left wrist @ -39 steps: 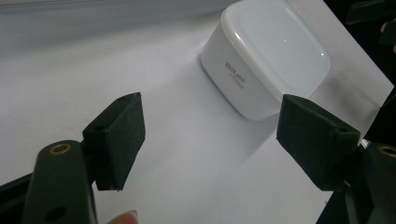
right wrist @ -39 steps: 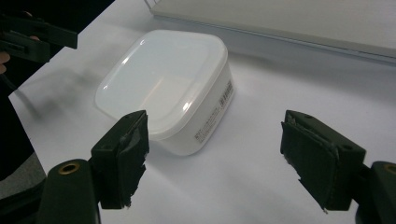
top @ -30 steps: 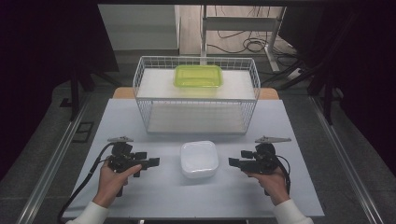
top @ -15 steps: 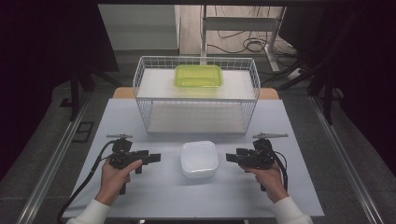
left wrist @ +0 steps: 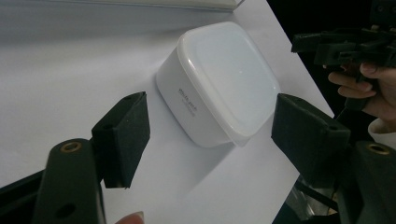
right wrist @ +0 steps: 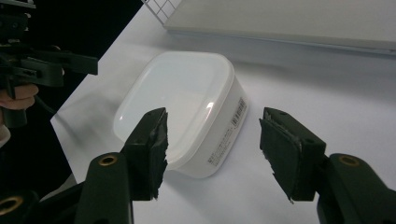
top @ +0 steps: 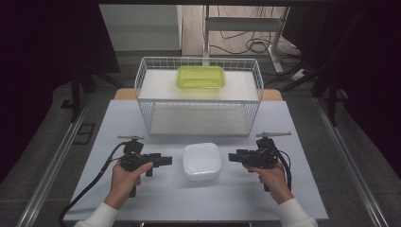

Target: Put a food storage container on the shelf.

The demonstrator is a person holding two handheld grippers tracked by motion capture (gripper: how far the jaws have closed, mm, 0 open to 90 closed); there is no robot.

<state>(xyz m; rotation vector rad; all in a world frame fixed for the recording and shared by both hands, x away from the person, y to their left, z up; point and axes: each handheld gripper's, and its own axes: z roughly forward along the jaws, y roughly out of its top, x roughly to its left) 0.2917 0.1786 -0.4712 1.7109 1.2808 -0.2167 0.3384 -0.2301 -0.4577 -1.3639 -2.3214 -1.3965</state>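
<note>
- The left tongs [top: 166, 161] sit just off the left side of the white box [top: 202, 161], pointing at it. Jaws are apart with nothing between the pads, and they've just been closing a bit.
- In the left gripper view the left tongs [left wrist: 210, 123] frame the box [left wrist: 219, 79] between the two black pads, but the box is farther out and neither pad touches it.
- The right tongs [top: 234, 156] mirror that on the other side, aimed at the box's right edge and close to it. Jaws also apart and empty, and they've just been narrowing too.
- The right gripper view has the right tongs [right wrist: 212, 137] with the box [right wrist: 182, 109] beyond the gap, its label side facing the camera, pads clear of it.
- Each hand grips its tool from below, left hand [top: 126, 179] and right hand [top: 272, 178], wrists low over the table [top: 142, 118].
- The box itself sits lid on, flat on the table, near the front edge, right between the two tongs.
- Behind it, well apart, is a wire basket [top: 198, 97] with a green box [top: 201, 77] at the back of it.
- Cables trail off each tool toward the person.
</note>
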